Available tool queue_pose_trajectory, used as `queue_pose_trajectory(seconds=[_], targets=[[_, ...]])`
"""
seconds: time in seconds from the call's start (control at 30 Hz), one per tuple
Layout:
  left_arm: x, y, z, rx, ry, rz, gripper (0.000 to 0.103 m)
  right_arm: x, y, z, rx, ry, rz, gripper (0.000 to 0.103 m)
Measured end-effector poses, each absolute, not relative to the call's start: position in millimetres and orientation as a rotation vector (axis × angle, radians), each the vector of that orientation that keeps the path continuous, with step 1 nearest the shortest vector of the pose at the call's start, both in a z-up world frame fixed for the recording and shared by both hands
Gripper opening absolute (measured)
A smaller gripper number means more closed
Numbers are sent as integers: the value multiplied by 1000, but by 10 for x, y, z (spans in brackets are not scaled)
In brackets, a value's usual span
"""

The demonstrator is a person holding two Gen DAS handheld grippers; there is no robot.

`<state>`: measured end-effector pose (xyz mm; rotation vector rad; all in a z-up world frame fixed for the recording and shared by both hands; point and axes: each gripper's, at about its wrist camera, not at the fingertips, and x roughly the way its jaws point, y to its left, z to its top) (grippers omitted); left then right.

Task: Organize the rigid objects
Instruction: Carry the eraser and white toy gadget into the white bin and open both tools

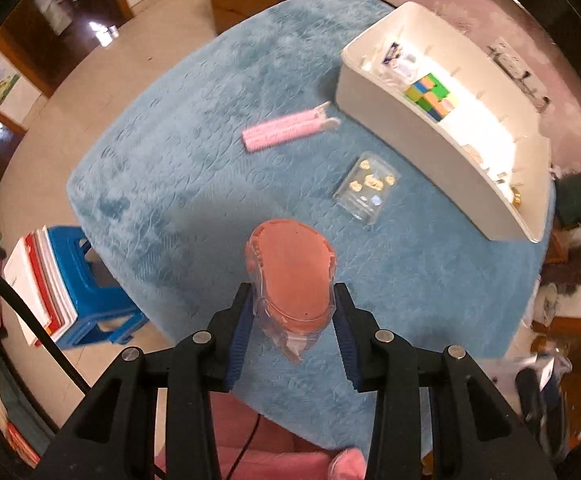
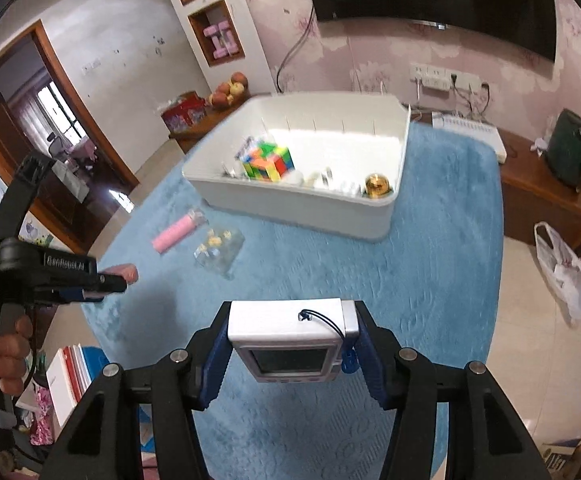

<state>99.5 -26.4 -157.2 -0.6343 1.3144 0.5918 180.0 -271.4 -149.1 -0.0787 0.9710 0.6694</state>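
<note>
Left claw (image 1: 292, 312) clamps a pink clear-cased item (image 1: 290, 276); right claw (image 2: 290, 344) clamps a white screen device (image 2: 290, 340). Both are carried above the blue counter (image 2: 430, 260), apparently bound for the white bin (image 2: 302, 204) holding a puzzle cube (image 2: 268, 164).

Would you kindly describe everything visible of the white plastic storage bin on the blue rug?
The white rectangular plastic storage bin sits open-topped on the blue plush rug, apart from both grippers. Its walls are smooth, with rounded corners and thin ribs along the inner far wall. Inside lie a multicoloured puzzle cube, a shiny gold round object near one corner, and some small pale items too blurred to identify.
</note>
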Motion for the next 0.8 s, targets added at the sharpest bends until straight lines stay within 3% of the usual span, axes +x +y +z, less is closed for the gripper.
queue_pose_trajectory(seconds=[0.8], targets=[[2078, 123, -669, -363, 1139, 253, 42, 2516, -2151, -576, 19, 682, 527, 57]])
